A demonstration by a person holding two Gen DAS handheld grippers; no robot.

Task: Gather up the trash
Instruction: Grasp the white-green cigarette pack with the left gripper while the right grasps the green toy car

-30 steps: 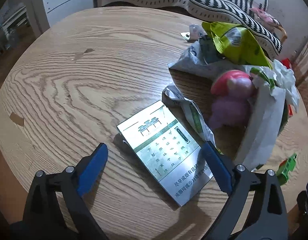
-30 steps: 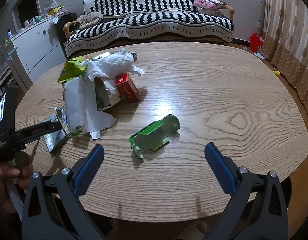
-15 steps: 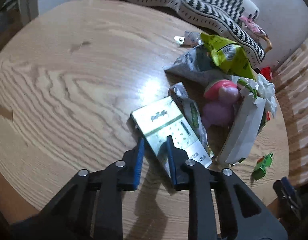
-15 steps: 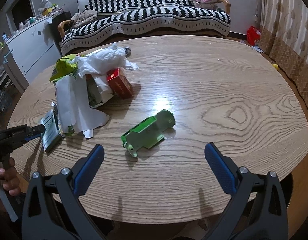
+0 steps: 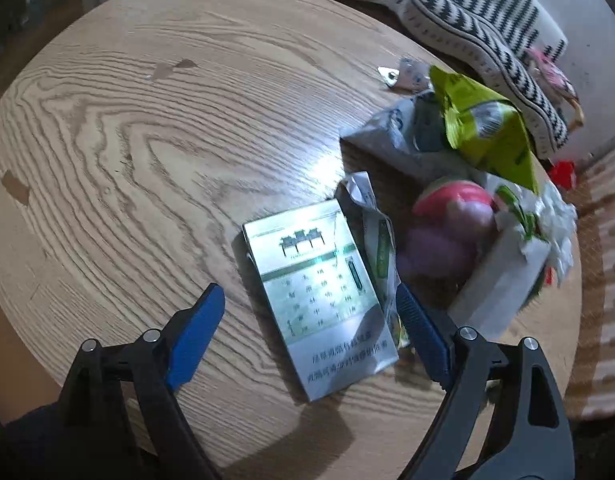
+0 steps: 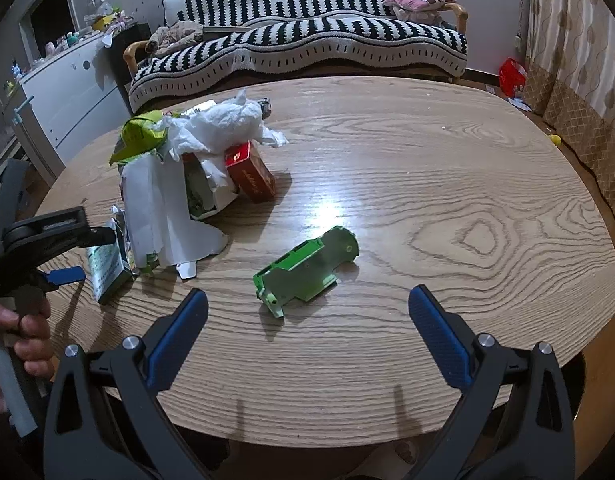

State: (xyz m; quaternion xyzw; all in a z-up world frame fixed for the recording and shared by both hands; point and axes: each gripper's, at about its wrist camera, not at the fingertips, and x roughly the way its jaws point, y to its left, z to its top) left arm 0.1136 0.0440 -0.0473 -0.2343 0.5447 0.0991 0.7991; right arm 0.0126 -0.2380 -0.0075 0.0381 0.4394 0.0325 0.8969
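In the left wrist view the left gripper fills the bottom of the frame with its jaws spread wide; they have just been opening, and the silver-green cigarette pack lies flat on the wooden table between the two blue pads, with a gap showing on the left side and the right pad close by its edge, neither pressing on it. Just right of the pack sits a crumpled foil wrapper, and beyond it, centre right of the frame, a heap of trash: a yellow-green snack bag, a grey plastic bag, a pink and red toy-like lump and white paper.

In the right wrist view the right gripper sits at the bottom edge with its jaws wide apart and nothing between them. A green plastic piece lies alone on the table just above the gap. The heap is at centre left, topped by white tissue, with a red box leaning at its right side. At the far left edge a hand holds the left gripper's handle
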